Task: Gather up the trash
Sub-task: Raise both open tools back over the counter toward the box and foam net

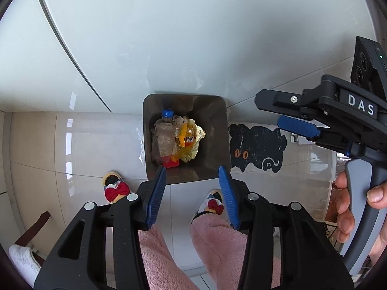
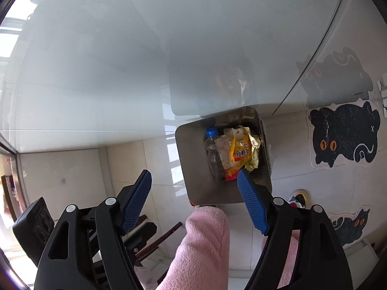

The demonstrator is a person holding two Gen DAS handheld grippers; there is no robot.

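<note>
Blue pads of the left gripper (image 1: 192, 186) stand apart with nothing between them, released; right gripper (image 2: 194, 201) likewise spread wide and empty. Both hang above the bin (image 1: 147, 130), which sits at 12 o'clock from the left fingertips on the tile floor. Trash already lies inside: plastic bottle (image 1: 164, 130), yellow wrapper (image 1: 187, 136). Pink fleece legs (image 1: 212, 232) and bow slippers (image 1: 117, 189) show at 6 o'clock. Judgement: drop looks done; lift both grippers clear of the rim, keep jaws spread, then look for remaining litter.
</note>
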